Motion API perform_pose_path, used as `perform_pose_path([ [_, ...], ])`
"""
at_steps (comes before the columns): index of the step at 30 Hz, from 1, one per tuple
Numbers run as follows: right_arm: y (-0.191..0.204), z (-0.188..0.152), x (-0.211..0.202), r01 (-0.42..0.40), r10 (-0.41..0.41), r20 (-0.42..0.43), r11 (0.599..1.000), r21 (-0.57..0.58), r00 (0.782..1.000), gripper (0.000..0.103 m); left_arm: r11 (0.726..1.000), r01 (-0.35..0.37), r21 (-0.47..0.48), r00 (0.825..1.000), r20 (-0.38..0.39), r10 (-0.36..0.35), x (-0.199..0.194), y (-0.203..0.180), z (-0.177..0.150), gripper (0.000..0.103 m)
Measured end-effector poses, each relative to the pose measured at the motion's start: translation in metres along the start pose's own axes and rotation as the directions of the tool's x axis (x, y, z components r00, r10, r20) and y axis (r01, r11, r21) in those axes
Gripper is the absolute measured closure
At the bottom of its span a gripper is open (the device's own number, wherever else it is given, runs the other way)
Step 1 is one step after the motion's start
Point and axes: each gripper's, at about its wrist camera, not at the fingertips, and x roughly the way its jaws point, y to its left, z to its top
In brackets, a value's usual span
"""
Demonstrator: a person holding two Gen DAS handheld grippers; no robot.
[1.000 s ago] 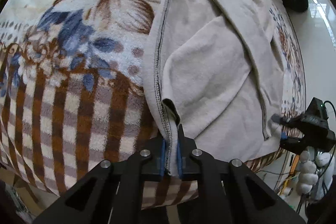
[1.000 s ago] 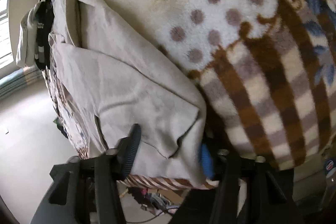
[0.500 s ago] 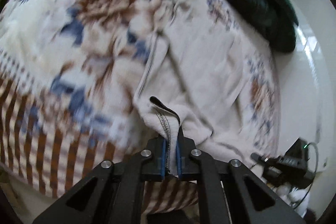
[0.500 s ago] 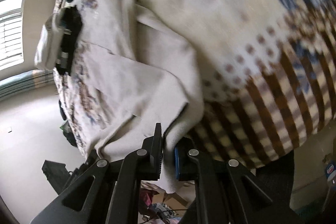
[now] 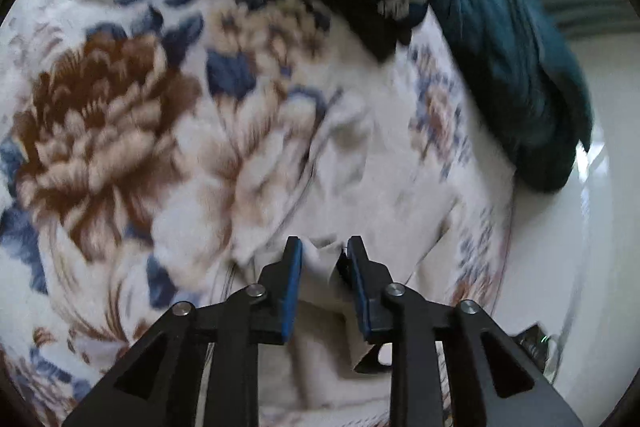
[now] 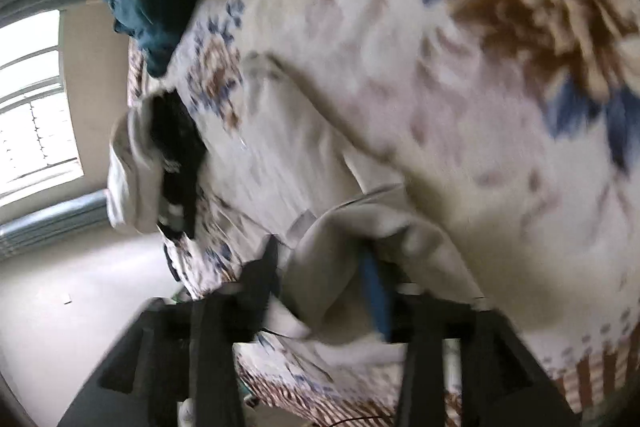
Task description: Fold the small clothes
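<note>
The beige garment (image 5: 320, 267) is bunched on the floral blanket (image 5: 100, 131) at lower centre of both views. Its hem is seen loose between the left gripper (image 5: 322, 255) and the right gripper (image 6: 320, 263). Both sets of jaws have just been opened and are spread, no longer pinching.

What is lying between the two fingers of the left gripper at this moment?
In the left wrist view, a fold of the beige garment lies between the fingers of the left gripper. Its jaws have just been opening and stand apart, no longer pinching the cloth.
</note>
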Motion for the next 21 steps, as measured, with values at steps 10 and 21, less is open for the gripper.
perform_pose_path([
  [10, 0.028, -0.001, 0.004, 0.358, -0.363, 0.058, 0.859, -0.365, 0.930, 0.047, 0.949, -0.214, 0.230, 0.971, -0.059, 0.233, 0.031, -0.007, -0.017, 0.069],
  [21, 0.010, 0.014, 0.025, 0.442, -0.441, 0.081, 0.836, -0.325, 0.894, 0.100, 0.951, -0.214, 0.224, 0.973, -0.038, 0.228, 0.033, 0.014, -0.008, 0.099],
])
